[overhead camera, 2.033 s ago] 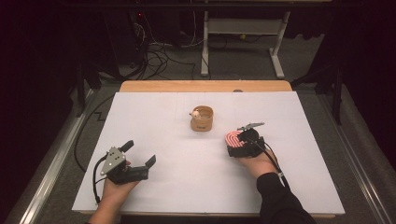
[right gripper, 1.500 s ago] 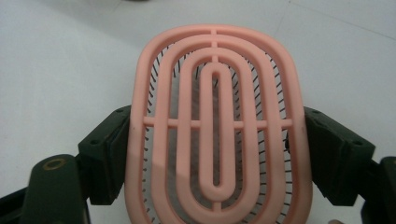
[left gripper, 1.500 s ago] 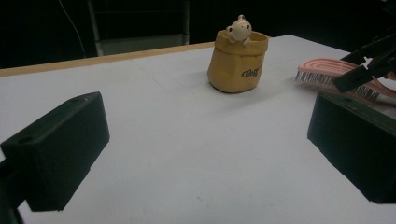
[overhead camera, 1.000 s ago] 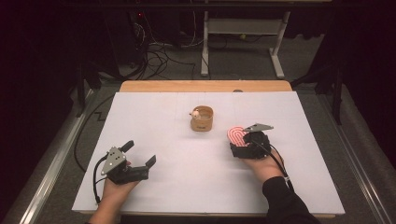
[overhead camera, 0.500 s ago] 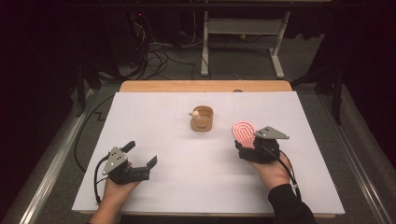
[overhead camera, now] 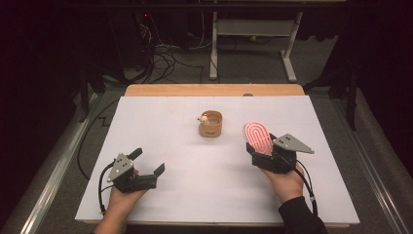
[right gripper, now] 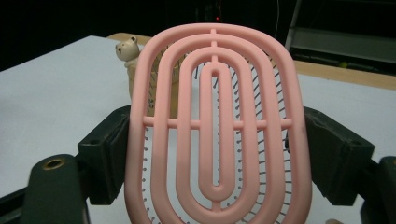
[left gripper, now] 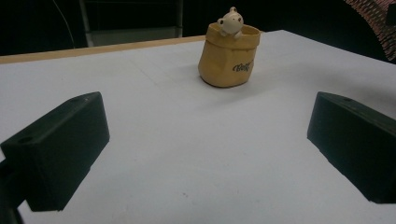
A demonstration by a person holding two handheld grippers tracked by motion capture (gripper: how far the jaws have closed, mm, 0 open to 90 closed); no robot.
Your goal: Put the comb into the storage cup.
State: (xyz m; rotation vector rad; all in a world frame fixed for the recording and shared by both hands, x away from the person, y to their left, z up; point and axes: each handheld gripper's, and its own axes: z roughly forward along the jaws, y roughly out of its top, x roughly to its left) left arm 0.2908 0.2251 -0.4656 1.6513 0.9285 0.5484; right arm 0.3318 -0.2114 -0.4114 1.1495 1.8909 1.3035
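A white table [overhead camera: 146, 122] in a dark room. The right gripper [overhead camera: 267, 155], near the right edge, clamps a pink brush [overhead camera: 257, 136]; the left gripper [overhead camera: 146, 168], jaws wide and empty, rests near the front edge. The brush looks mid-carry; next it likely swings toward the pot [overhead camera: 210, 125] at mid-table, staying upright.

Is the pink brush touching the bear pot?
Apart. The high view shows bare white table between the pink brush, held in the right gripper, and the bear pot.
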